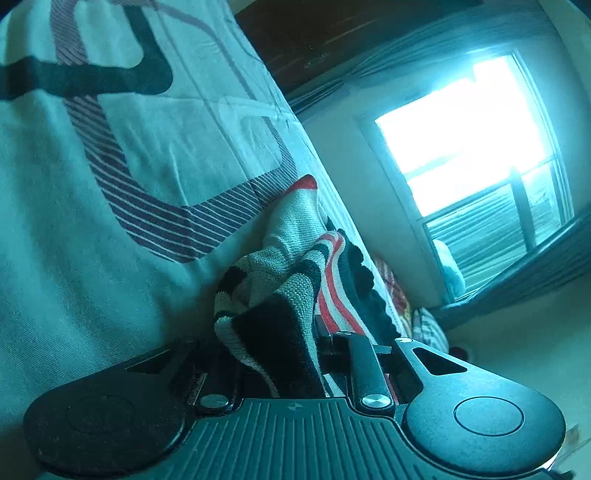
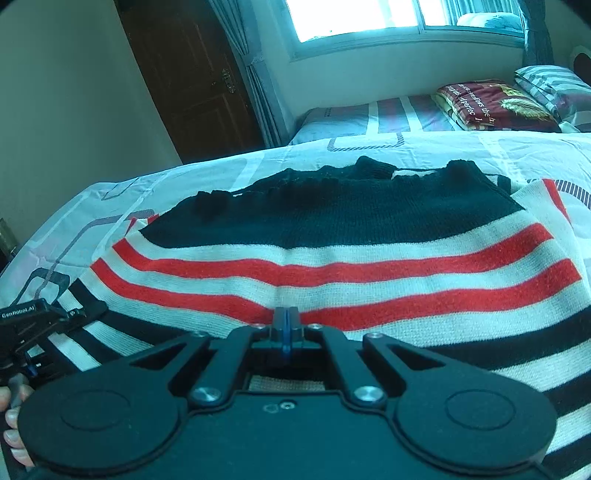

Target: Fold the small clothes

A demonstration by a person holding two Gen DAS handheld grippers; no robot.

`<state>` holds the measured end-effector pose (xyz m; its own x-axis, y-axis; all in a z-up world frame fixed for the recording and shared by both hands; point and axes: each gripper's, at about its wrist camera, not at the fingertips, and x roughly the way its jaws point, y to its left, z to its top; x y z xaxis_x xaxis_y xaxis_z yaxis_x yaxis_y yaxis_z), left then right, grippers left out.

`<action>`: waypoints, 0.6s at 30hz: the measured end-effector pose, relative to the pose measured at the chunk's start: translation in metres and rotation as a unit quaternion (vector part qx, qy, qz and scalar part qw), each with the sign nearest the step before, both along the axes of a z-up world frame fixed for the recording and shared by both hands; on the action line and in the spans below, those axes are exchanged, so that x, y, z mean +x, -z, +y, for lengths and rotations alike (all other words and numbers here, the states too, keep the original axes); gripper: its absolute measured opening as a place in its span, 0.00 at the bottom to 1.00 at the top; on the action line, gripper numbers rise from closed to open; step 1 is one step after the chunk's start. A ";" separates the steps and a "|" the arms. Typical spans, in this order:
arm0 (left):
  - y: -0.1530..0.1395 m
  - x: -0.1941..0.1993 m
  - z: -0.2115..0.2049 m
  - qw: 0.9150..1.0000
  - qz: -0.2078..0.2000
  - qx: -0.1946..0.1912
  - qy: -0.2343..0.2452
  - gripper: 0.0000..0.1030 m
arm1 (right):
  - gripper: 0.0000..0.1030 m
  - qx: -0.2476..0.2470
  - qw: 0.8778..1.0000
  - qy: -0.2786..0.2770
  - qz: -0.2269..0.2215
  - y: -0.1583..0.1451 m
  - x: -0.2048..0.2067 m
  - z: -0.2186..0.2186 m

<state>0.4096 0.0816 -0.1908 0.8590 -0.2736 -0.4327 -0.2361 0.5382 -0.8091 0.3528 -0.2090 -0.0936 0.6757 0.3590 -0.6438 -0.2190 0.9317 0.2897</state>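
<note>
A small knitted sweater with a black top and red, white and black stripes lies spread on the bed sheet. My right gripper is shut, its fingertips resting on a red stripe at the sweater's near part; no cloth shows pinched between them. My left gripper is shut on a bunched edge of the sweater, its fingers hidden by the cloth. The left gripper also shows in the right wrist view at the sweater's left edge.
The white sheet with striped and dark loop patterns covers the bed. A folded dark red blanket and a striped pillow lie at the bed's far right. A window, curtain and brown door stand behind.
</note>
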 end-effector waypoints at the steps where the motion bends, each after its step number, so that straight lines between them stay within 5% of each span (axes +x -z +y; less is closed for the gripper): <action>1: 0.000 0.001 0.000 1.000 0.000 -0.001 0.000 0.17 | 0.05 0.006 1.000 -0.001 -0.008 -0.003 -0.002 0.000; 12: -0.001 0.003 0.000 1.000 0.001 0.014 0.005 0.17 | 0.00 -0.007 1.000 -0.008 0.005 0.008 0.001 0.001; 18: -0.002 0.000 0.005 1.000 -0.014 -0.011 0.011 0.17 | 0.00 0.006 1.000 -0.003 0.007 0.012 0.002 -0.003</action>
